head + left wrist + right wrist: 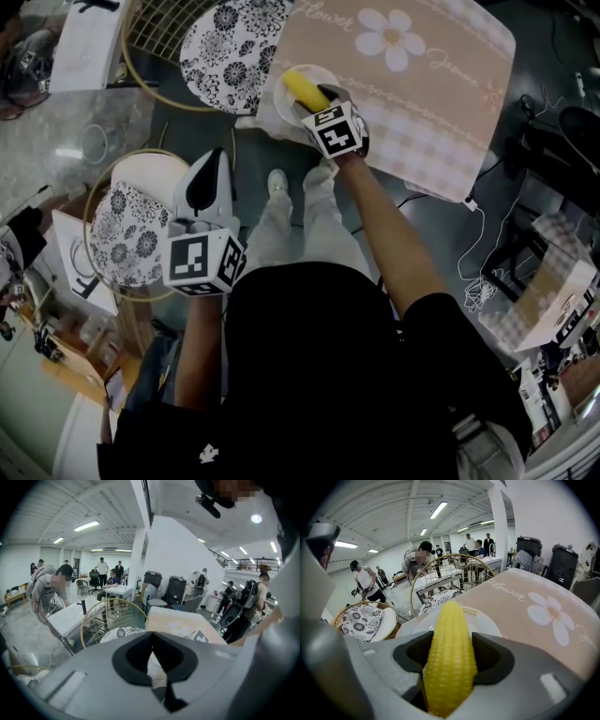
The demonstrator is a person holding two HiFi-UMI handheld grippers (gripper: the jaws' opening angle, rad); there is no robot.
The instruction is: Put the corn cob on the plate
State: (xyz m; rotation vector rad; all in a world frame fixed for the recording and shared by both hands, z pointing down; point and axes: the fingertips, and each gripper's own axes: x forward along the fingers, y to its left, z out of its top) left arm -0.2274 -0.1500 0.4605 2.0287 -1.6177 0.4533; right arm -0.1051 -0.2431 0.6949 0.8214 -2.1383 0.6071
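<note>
Closest to the lens, one yellow corn cob [450, 658] sits between the jaws of the right gripper [317, 101], which clamp it on both sides. One table [422, 94] with a beige flower cloth is the biggest thing. Two round chairs with black-and-white cushions stand beside the table, one [230, 47] at its left edge and one [131, 234] further from it, near the person's left side. One white plate [279, 103] lies on the table's left corner and holds nothing except the cob's tip, which is over it; I cannot tell if they touch. Off the table, the left gripper [211, 169] is closed and empty.
</note>
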